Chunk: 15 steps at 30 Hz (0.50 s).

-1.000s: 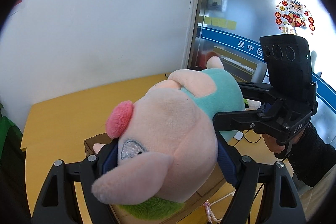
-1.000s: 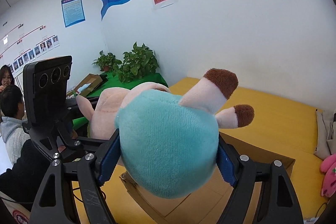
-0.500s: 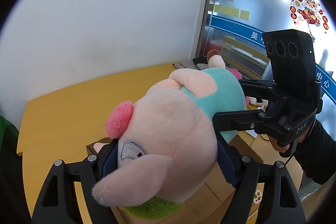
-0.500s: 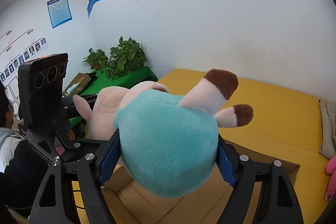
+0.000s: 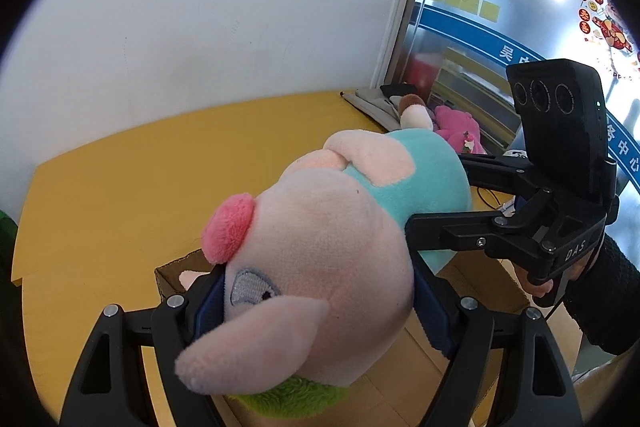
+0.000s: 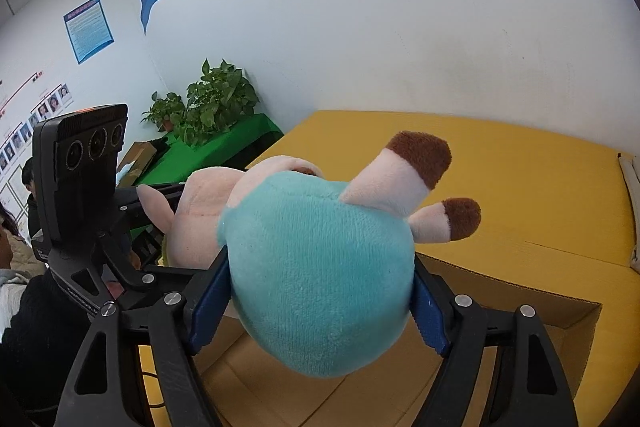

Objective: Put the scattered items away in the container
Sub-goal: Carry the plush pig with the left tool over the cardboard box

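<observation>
A plush pig (image 5: 320,251) with a pink head and a teal body (image 6: 320,287) hangs in the air between both grippers. My left gripper (image 5: 316,303) is shut on its head, the blue pads pressing into the cheeks. My right gripper (image 6: 320,303) is shut on its teal body, with the brown-tipped legs (image 6: 424,163) sticking out beyond. Under the pig lies an open cardboard box (image 6: 520,291) on the yellow table (image 5: 120,195); its brown floor (image 5: 400,387) shows beneath the toy. In the left wrist view the right gripper (image 5: 440,203) comes in from the right.
A pink plush toy (image 5: 458,127) and grey cloth (image 5: 372,103) lie at the table's far right corner by a glass door. Potted plants (image 6: 208,107) stand on a green-covered table to the left. People (image 6: 12,259) sit at the left edge.
Both grippers have sunk with the pig toward the box, and more of the box's inside and the tabletop shows. The grip on the toy is the same.
</observation>
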{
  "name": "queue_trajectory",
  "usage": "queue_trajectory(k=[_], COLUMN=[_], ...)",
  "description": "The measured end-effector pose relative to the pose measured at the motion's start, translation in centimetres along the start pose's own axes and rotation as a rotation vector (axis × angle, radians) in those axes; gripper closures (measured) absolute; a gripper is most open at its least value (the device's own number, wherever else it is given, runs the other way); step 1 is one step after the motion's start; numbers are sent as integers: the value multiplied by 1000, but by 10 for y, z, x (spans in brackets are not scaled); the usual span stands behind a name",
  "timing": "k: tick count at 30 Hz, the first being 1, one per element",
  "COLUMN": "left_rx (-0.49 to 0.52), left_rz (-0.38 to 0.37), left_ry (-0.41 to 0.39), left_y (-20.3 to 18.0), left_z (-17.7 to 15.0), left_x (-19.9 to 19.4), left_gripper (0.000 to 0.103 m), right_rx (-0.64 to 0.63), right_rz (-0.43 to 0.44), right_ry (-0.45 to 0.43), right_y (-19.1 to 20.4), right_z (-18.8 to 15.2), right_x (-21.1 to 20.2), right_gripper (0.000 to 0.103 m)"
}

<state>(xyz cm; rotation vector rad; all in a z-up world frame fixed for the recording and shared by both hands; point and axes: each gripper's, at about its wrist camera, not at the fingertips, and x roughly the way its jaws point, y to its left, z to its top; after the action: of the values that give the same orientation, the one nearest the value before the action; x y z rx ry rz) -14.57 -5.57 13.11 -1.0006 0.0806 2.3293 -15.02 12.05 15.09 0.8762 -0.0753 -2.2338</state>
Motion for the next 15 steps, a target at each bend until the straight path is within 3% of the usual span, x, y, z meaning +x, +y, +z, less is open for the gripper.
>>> queue_trajectory(k=[15], left_rx=[-68], left_rz=[-9], left_ry=[115], left_y=[44], left_z=[-13], left_x=[57], left_gripper=[23], right_rx=[104], right_rz=[-32], right_ry=[45], right_y=[-33], right_z=[-22], right_x=[59], right_gripper=[22])
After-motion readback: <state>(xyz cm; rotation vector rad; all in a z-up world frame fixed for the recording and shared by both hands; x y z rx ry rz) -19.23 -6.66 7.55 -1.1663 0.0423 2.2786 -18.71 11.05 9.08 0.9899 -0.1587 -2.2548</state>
